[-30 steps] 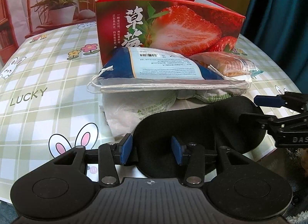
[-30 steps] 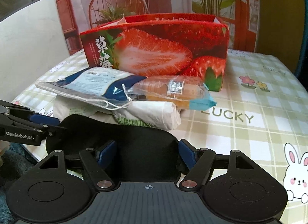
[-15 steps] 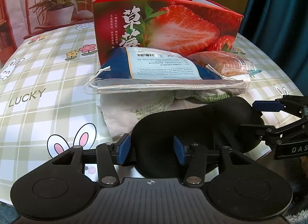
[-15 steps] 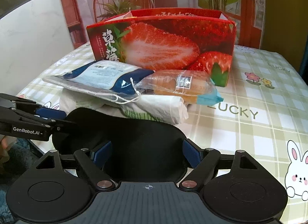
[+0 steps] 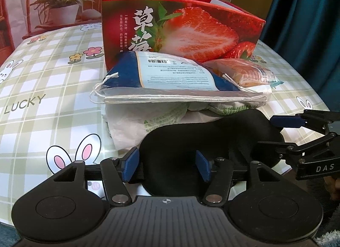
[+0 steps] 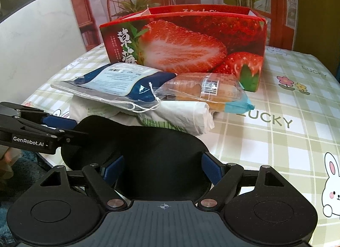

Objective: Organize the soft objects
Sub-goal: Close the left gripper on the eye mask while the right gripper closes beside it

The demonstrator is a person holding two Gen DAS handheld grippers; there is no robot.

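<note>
The checked, glossy tablecloth (image 5: 53, 89), printed with rabbits and "LUCKY", carries everything. The landmark is the strawberry box (image 5: 180, 32), an open-topped red printed carton standing at the far side.

Leaning against its near face lies a flat clear drawstring pouch (image 5: 170, 81) holding something navy with a pale label. Beside it, also against the box, is a crinkly cellophane-wrapped bun (image 6: 204, 89), and under both sit rumpled white plastic bags (image 6: 180, 115) with green print.

Nearer than all these from the box, at the table's edge, is the black sleep mask (image 5: 204, 138): matte, padded, two rounded lobes with a dip between. Its long axis runs across, parallel to the box's front face.

Each gripper has one lobe. The left gripper (image 5: 167, 165) straddles its end with blue ribbed fingers (image 5: 131, 163) against the fabric; the right gripper (image 6: 163, 169) holds the other end the same way, jaws set wider. Both look clamped on the mask, which seems lifted slightly at the edge.

The box lies straight ahead of both, beyond the pile, so the carry would likely go forward and over. The limp mask may sag between the grips.
</note>
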